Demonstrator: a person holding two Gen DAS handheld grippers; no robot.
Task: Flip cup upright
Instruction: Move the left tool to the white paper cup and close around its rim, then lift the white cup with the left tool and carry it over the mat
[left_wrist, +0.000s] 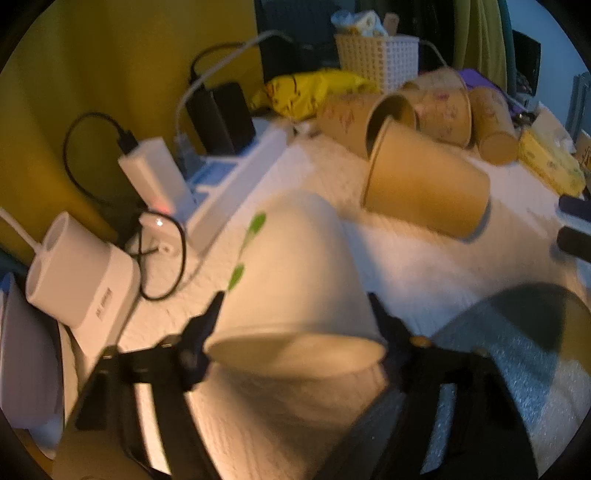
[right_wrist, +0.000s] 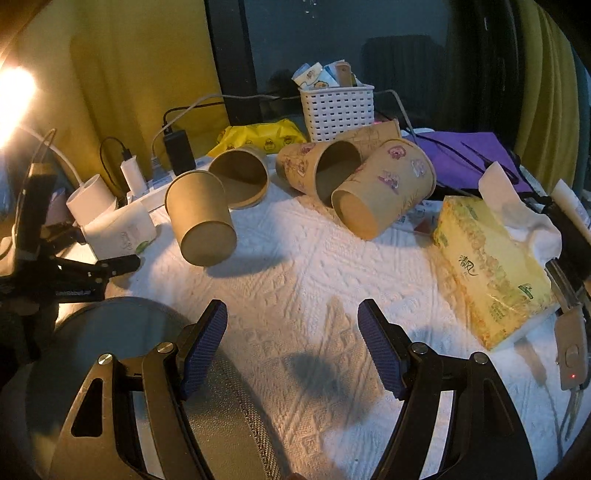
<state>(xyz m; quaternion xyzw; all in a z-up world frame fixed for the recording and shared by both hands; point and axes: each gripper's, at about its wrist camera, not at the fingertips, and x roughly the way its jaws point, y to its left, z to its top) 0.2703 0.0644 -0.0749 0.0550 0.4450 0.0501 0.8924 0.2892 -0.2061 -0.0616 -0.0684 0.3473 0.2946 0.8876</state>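
Observation:
A white paper cup with green marks (left_wrist: 295, 273) sits between the fingers of my left gripper (left_wrist: 295, 299), which is shut on it near its rim; it is tilted and blurred. It shows in the right wrist view (right_wrist: 118, 229) at the far left, held by the left gripper (right_wrist: 107, 254). My right gripper (right_wrist: 291, 317) is open and empty above the white textured cloth (right_wrist: 314, 288). A plain brown cup (right_wrist: 201, 218) lies on its side, bottom toward me, also in the left wrist view (left_wrist: 424, 184).
Several brown paper cups (right_wrist: 384, 184) lie on their sides at the back. A yellow tissue pack (right_wrist: 491, 266) lies right, a white basket (right_wrist: 338, 109) behind, chargers and cables (left_wrist: 155, 177) left, a grey round pad (right_wrist: 129, 350) near left.

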